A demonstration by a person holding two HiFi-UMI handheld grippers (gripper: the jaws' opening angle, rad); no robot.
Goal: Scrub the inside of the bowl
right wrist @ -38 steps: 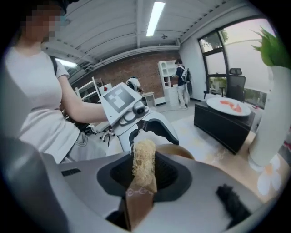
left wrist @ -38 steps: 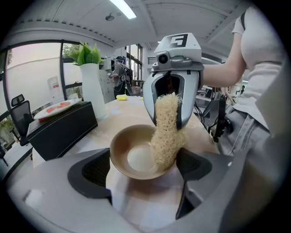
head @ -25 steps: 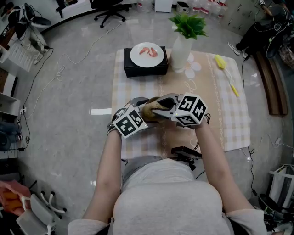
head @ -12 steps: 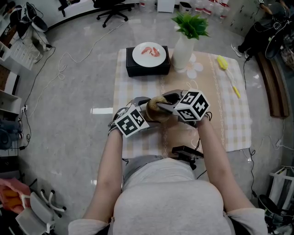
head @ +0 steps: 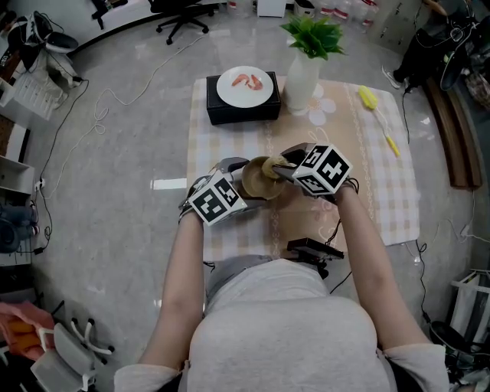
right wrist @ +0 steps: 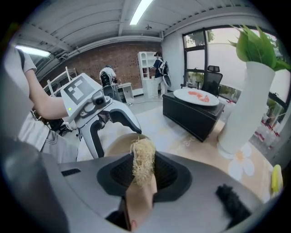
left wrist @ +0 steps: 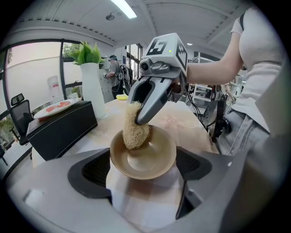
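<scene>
Two grips, left tool (left wrist: 142, 172) on bowl (left wrist: 152, 159), right tool (right wrist: 142, 182) on loofah (left wrist: 135, 129), and left gripper view alone shows them touching

Bright ceiling strip light (left wrist: 123, 8) — sharp, fisheye-warped edges

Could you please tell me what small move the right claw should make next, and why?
Probably sweep the loofah around the inner wall of the bowl: the right claw holds it against one side only, and the left claw grips the bowl steady.
</scene>
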